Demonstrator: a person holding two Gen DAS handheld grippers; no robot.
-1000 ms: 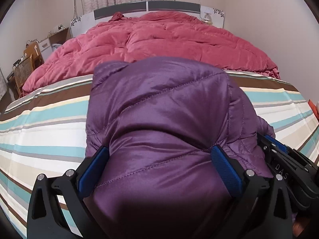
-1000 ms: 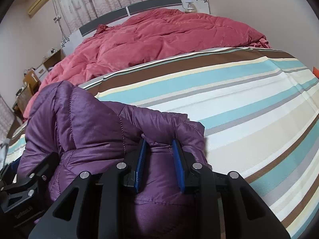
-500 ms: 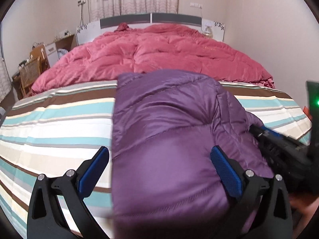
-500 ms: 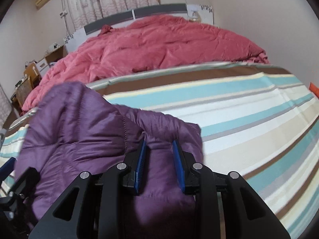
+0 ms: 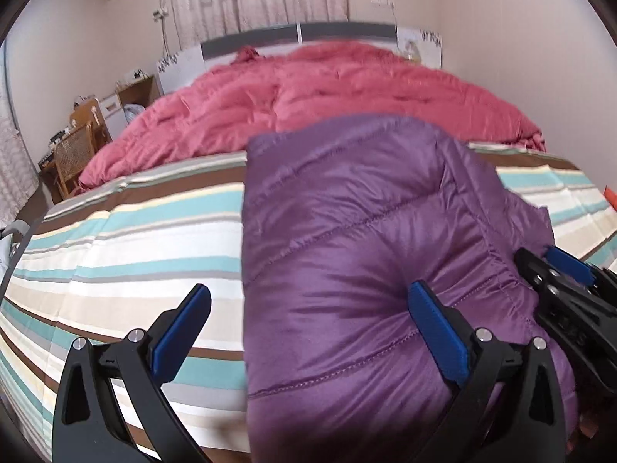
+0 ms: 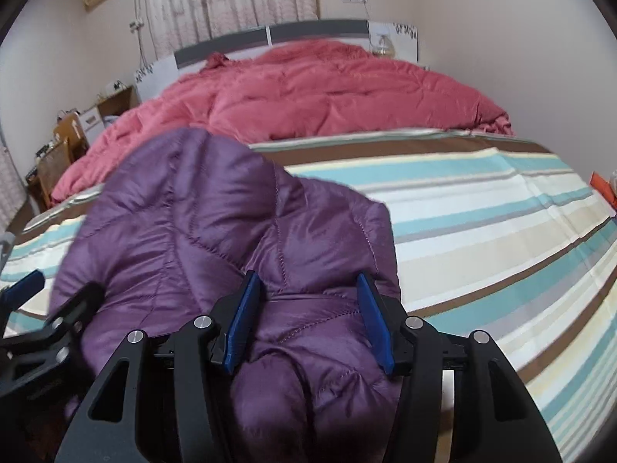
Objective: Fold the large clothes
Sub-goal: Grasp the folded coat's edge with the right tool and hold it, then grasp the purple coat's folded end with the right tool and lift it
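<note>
**Jacket bundled near the foot of the bed, both grippers spread**

While the purple jacket [image 5: 366, 254] lies as a thick, puffy bundle on the striped sheet [image 5: 127, 254], neither gripper has a hold on it. It sits on the near half of the bed, on the viewer's side of the pink quilt [image 5: 316, 92], which is heaped toward the headboard beyond the jacket.

From the left wrist view, the left gripper [image 5: 308, 328] has its jaws wide apart: one blue pad hangs over bare sheet to the left of the jacket, the other presses against or just above the jacket's near surface. From the right wrist view, the right gripper [image 6: 308, 320] also stands with its jaws apart, straddling a raised ridge of the jacket's near right part without pinching it.

Judging by the compact shape, a fold looks just laid down and the step in hand is the release. Whether another fold is wanted cannot be told from here. The next move likely calls for drawing both grippers clear without dragging the slippery fabric, then either pressing the bundle flat, since down springs back, or gripping the jacket's near edge for a further fold toward the quilt.
</note>
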